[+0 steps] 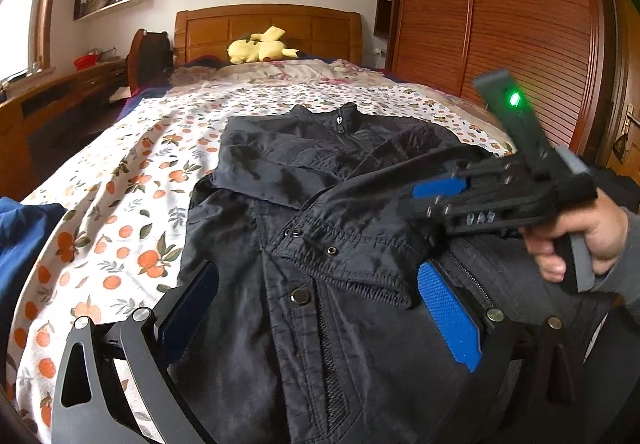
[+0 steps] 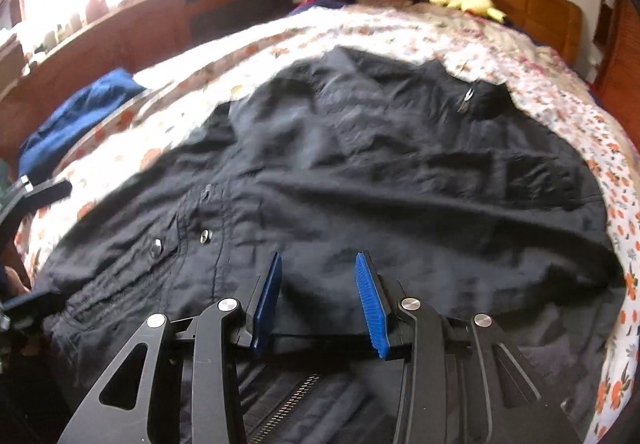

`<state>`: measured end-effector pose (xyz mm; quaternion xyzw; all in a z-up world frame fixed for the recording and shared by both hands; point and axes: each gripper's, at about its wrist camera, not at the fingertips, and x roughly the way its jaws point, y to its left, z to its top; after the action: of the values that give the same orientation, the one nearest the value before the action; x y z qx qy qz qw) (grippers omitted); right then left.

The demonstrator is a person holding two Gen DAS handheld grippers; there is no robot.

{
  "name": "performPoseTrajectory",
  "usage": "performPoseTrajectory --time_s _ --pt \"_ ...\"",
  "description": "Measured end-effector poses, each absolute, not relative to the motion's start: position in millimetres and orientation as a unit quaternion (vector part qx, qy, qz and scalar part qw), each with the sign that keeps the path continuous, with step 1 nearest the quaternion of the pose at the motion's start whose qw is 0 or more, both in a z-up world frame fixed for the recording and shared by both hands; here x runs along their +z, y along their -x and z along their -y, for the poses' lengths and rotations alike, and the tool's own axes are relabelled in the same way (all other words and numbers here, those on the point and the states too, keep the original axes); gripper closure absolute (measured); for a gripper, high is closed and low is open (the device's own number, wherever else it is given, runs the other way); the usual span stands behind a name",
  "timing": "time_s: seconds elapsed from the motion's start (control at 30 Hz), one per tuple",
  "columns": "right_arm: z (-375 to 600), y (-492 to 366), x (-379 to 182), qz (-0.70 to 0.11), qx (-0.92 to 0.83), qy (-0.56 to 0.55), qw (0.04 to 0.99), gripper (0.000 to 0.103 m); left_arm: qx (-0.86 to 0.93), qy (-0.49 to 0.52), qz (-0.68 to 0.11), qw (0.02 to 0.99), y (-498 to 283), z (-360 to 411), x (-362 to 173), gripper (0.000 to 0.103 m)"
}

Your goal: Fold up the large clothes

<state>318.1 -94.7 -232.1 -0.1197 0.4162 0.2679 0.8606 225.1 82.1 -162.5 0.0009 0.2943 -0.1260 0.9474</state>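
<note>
Jacket (image 1: 320,244) on bed (image 1: 120,204)

No readable text, labels, brands or numbers anywhere in either view.

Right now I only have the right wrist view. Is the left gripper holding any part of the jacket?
Observer: No. The left gripper has its jaws wide apart over the jacket, pinching nothing.
Operator: Where's the sleeve cuff?
Observer: The snap-buttoned cuff lies between those jaws, close to the bright blue pad.
Operator: Is my right gripper powered?
Observer: A green light glows on top of the right gripper.
</note>
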Motion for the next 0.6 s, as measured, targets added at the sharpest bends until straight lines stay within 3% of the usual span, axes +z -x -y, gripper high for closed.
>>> performPoseTrajectory --time_s 0.27,0.6 --pt "89 -302 -255 -0.458 0.274 0.135 0.835 0.070 -0.121 0.001 -0.294 0.948 -217 -88 -162 0.003" --pt "115 -264 -228 -0.407 0.271 0.117 0.864 0.071 -0.104 0.004 -0.305 0.947 -198 -87 -166 0.003"
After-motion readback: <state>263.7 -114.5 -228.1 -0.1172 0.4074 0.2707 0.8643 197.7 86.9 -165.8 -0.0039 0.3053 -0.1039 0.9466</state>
